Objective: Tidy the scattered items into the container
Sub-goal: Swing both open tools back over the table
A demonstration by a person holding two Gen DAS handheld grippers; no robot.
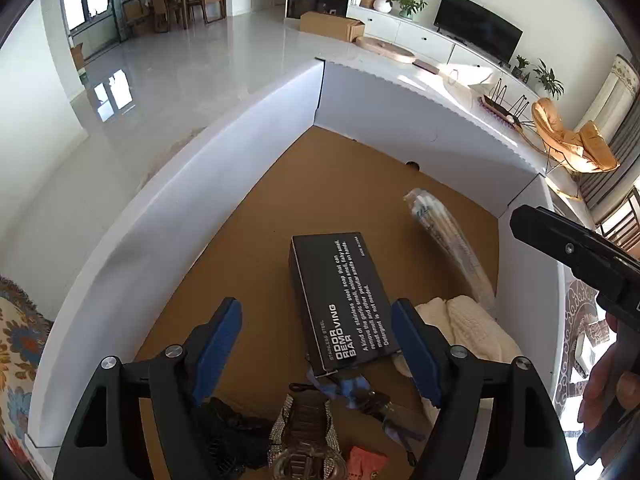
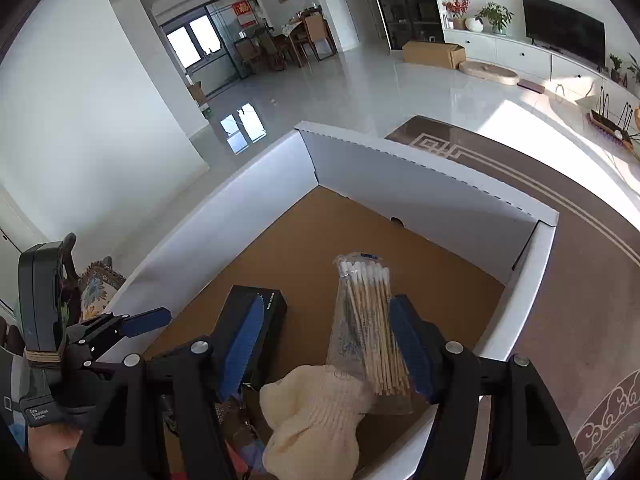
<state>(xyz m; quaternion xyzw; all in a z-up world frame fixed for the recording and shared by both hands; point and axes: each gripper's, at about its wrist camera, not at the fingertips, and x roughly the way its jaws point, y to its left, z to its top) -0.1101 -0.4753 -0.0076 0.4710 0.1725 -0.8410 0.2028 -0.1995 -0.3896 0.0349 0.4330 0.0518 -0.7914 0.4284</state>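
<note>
The container is a white cardboard box (image 1: 200, 208) with a brown floor, and both grippers hang over it. My left gripper (image 1: 316, 320) is open above a black carton marked "Odor Removing Bar" (image 1: 344, 300), which lies flat between its blue pads and touches neither. My right gripper (image 2: 328, 316) is also open. A clear bag of cotton swabs (image 2: 368, 320) lies between its fingers, leaning on a cream knitted cloth (image 2: 316, 412). A rhinestone watch (image 1: 304, 432), a blue ribbon (image 1: 348, 386), a black item (image 1: 228, 428) and an orange piece (image 1: 364, 462) lie at the box's near end.
The white box (image 2: 420, 200) stands on a brown patterned rug (image 2: 580, 280). Floral fabric (image 1: 16, 352) lies to its left. A tan chair (image 1: 572, 144), a TV cabinet (image 1: 420, 36) and a brown carton (image 1: 332, 26) stand far off across the glossy floor. A hand (image 1: 608, 384) holds the other gripper's handle.
</note>
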